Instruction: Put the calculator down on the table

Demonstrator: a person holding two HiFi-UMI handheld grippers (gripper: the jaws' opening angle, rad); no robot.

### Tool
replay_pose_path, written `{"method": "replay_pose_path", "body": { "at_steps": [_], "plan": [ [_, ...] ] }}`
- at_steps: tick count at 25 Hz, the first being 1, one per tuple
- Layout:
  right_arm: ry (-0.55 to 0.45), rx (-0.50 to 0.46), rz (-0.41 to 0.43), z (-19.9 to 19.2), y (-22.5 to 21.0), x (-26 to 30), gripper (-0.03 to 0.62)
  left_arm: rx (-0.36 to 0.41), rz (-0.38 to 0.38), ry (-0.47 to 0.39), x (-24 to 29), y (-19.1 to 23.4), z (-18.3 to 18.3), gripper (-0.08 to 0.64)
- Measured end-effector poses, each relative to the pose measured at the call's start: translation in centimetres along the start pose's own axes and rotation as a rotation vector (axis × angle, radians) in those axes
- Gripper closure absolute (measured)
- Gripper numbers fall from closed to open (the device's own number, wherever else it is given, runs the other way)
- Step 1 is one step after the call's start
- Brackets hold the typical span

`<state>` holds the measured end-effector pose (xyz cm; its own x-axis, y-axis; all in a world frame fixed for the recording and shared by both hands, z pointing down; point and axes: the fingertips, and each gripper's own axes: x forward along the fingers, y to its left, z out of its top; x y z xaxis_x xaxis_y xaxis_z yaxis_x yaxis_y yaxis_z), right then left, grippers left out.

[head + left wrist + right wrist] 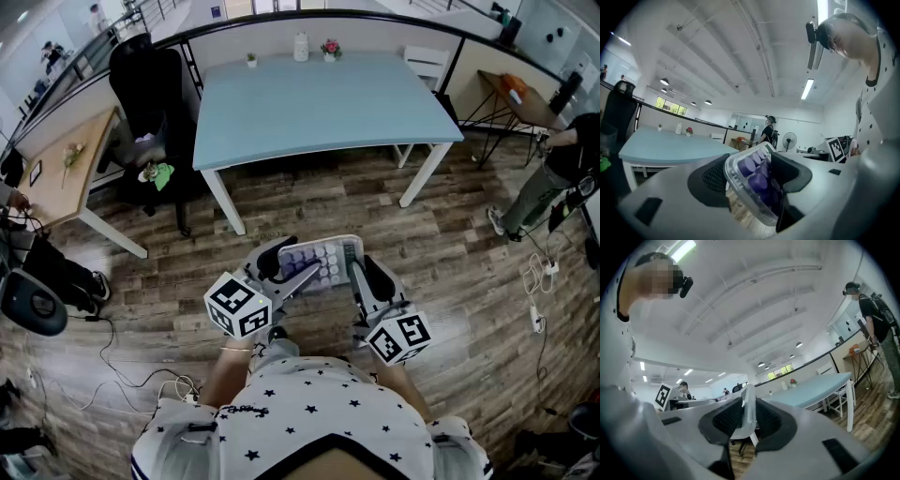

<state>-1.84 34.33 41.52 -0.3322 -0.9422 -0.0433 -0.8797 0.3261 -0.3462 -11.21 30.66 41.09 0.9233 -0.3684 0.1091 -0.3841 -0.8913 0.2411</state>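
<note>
While I watch from the head view, the calculator (323,262) hangs in the air over the wooden floor (450,253), short of the near edge of the light-blue desk (319,108) and not touching it. My left hand-held gripper (289,265) is clamped across the calculator's left end. In the left gripper view its jaws stand fairly wide, with the body and its rows of purple keys (754,180) wedged between the two dark pads. My right hand-held gripper (367,274) grips the right side. In the right gripper view I see the calculator edge-on as a thin pale slab (749,413), pinched between ribbed pads set narrowly. The calculator lies roughly level with its keys facing up.

On the desk, three small things stand along the far edge. A white bottle (301,46) is near the middle, and just right of it a small pot holds pink flowers (330,48). Further left a tiny pot holds a green plant (251,59). I cannot tell what the bottle contains. A black office chair (150,89) stands off the desk's left edge.
</note>
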Motion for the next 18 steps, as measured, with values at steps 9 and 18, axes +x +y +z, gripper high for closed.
{"method": "replay_pose_path", "body": {
  "at_steps": [9, 18],
  "plan": [
    [0.0, 0.012, -0.005, -0.6, 1.1, 1.2, 0.509, -0.002, 0.002, -0.01, -1.3, 1.2, 0.2, 0.279],
    [0.023, 0.023, 0.0, -1.8, 2.5, 2.6, 0.509, -0.009, 0.018, -0.014, -3.1, 2.7, 0.0, 0.279]
  ]
}}
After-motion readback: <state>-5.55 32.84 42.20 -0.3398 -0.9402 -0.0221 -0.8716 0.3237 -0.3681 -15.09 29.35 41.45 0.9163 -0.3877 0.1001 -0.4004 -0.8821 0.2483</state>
